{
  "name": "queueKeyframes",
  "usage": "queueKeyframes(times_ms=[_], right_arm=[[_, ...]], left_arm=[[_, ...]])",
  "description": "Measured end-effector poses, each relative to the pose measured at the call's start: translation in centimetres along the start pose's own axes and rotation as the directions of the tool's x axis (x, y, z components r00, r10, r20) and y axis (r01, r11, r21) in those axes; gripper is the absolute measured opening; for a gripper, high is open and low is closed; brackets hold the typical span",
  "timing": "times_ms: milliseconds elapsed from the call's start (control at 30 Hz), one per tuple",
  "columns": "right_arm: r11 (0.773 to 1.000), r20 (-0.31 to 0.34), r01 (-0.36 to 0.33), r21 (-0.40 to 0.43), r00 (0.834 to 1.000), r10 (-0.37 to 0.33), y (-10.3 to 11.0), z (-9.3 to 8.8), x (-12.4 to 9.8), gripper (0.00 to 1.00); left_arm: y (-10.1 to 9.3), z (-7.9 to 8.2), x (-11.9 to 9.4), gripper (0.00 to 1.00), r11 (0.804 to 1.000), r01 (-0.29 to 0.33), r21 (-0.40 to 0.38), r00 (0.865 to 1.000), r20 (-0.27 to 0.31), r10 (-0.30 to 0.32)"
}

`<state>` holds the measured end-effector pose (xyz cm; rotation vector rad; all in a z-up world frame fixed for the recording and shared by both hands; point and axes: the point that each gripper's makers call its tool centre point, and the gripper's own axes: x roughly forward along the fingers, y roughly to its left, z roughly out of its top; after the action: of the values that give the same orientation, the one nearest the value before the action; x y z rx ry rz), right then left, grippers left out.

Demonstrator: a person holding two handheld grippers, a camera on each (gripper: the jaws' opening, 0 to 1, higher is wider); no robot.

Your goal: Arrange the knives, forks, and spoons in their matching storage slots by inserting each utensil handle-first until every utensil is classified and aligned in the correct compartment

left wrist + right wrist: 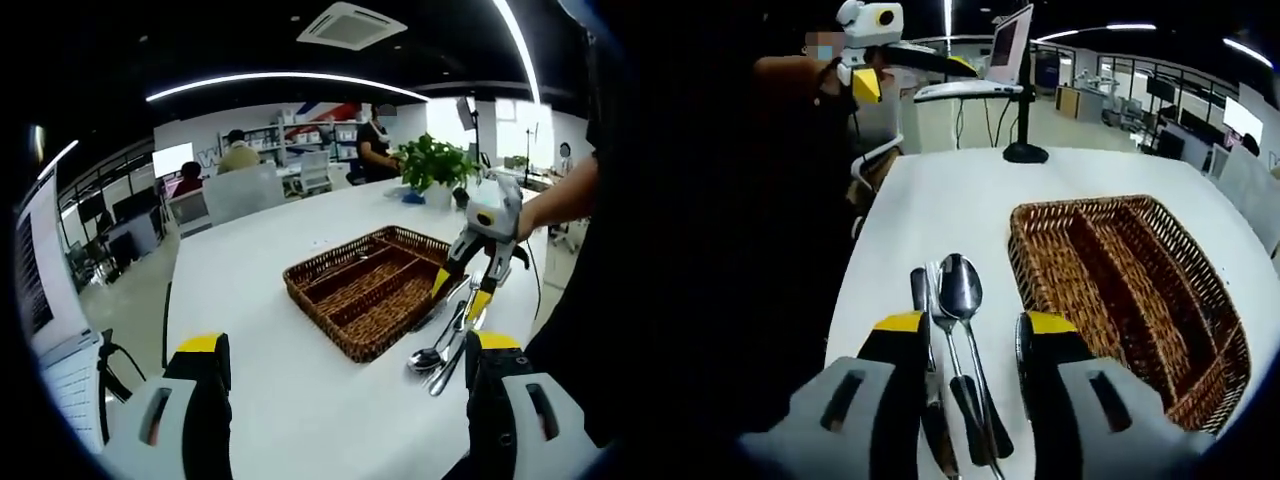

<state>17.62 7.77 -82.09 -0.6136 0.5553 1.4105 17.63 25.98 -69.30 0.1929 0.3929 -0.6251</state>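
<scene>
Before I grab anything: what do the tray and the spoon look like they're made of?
The tray looks like woven wicker, brown and matte: its interlaced strands show on walls and dividers. The spoon looks like polished metal, its bowl mirror-bright, with a dark handle, possibly plastic.

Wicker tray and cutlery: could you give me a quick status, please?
Both tongs open: left tongs, right tongs over the spoon. Wicker tray holds no utensils. Nothing in the way.

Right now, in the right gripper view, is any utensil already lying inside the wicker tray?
No. The wicker tray has bare compartments, while the spoon and the other utensils lie on the white table beside it.
</scene>
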Motion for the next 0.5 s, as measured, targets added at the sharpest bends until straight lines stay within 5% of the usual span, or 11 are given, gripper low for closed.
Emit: queueKeyframes(times_ms=[500], right_arm=[[0.999,-0.06,-0.05,0.012,0.997,0.051,0.1,-2.2,2.8,0.24]], left_arm=[[0.0,-0.4,-0.6,1.0,1.0,-0.011,-0.01,1.0,-0.014,0.011]])
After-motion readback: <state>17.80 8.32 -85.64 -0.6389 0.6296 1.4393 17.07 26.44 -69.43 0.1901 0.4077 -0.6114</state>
